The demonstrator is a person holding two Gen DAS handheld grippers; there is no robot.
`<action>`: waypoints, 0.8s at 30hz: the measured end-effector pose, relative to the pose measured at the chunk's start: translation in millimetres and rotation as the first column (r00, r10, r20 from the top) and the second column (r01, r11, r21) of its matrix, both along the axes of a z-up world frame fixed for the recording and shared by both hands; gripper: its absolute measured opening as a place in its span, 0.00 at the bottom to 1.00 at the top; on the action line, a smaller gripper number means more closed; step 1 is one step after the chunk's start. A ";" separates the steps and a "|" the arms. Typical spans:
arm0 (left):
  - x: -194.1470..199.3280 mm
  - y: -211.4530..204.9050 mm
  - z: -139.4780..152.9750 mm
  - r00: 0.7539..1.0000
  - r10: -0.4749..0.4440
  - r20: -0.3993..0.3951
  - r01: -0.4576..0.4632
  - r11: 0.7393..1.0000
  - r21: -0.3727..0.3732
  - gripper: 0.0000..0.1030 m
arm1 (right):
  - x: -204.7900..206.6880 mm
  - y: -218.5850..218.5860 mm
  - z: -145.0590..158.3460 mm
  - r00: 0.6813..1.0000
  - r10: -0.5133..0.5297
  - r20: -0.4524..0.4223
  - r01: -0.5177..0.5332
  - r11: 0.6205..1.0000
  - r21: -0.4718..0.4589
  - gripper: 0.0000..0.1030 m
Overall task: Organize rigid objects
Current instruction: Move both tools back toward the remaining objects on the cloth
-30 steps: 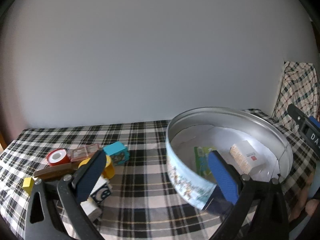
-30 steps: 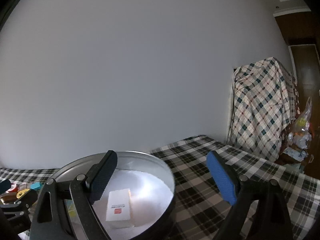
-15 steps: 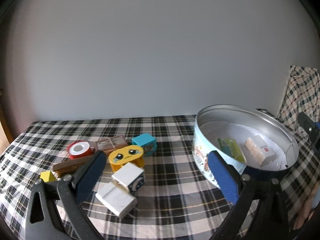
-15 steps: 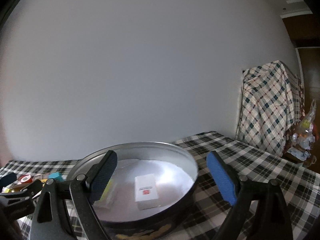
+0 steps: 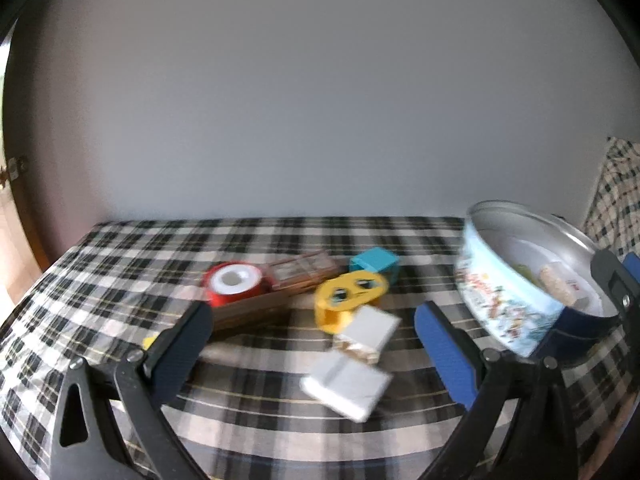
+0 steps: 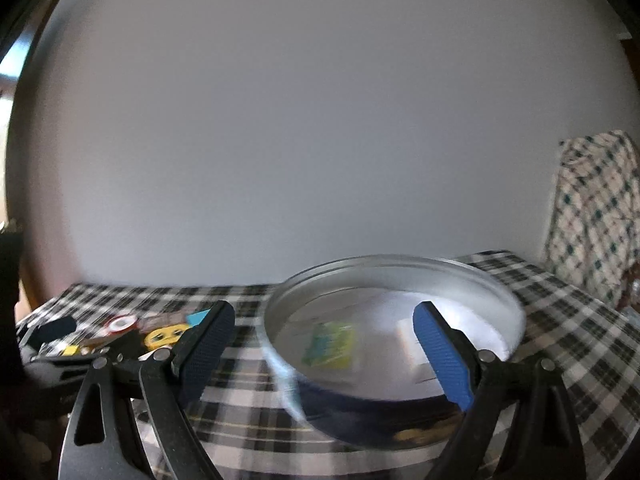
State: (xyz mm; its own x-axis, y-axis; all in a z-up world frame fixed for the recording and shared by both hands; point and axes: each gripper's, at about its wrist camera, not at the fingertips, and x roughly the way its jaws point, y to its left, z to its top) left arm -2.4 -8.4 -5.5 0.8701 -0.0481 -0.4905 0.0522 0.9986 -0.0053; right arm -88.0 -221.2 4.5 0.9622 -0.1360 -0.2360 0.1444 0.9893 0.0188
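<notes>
tin [image 6: 394, 276]: shiny metal | tablecloth [image 5: 260, 240]: checked cloth | bar [image 5: 248, 312]: possibly wood

We see a table under a black-and-white checked cloth [image 5: 120, 264]. On it lie a red tape roll [image 5: 234, 282], a brown wooden bar [image 5: 256, 312], a teal block [image 5: 374, 261], a yellow face block [image 5: 348, 300] and two white boxes [image 5: 366, 334] [image 5: 346, 388]. A round tin [image 5: 504, 308] stands well apart to their right.
</notes>
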 end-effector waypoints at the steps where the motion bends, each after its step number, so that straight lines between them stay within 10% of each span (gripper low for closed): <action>1: 0.9 6.5 -0.7 1.000 0.012 -0.007 -0.012 1.000 0.002 0.99 | 3.0 6.6 -1.3 1.000 0.017 -0.012 -0.017 1.000 -0.005 0.90; 12: 19.9 80.9 -15.8 0.984 0.110 -0.140 -0.113 0.994 -0.008 0.99 | 29.0 65.6 -14.3 0.970 0.203 -0.130 -0.205 0.979 -0.001 0.90; 24: 33.8 109.9 -40.9 0.936 0.137 -0.323 -0.136 0.990 0.027 0.99 | 93.7 130.3 -61.0 0.754 0.401 -0.520 -0.411 0.906 0.102 0.86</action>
State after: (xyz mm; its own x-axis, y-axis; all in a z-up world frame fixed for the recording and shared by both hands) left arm 31.4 101.4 -46.4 0.6624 0.0629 -0.7465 -0.0886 0.9961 0.0053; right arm 5.7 -91.0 -56.5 0.6611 0.2299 -0.7142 -0.2879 0.9568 0.0415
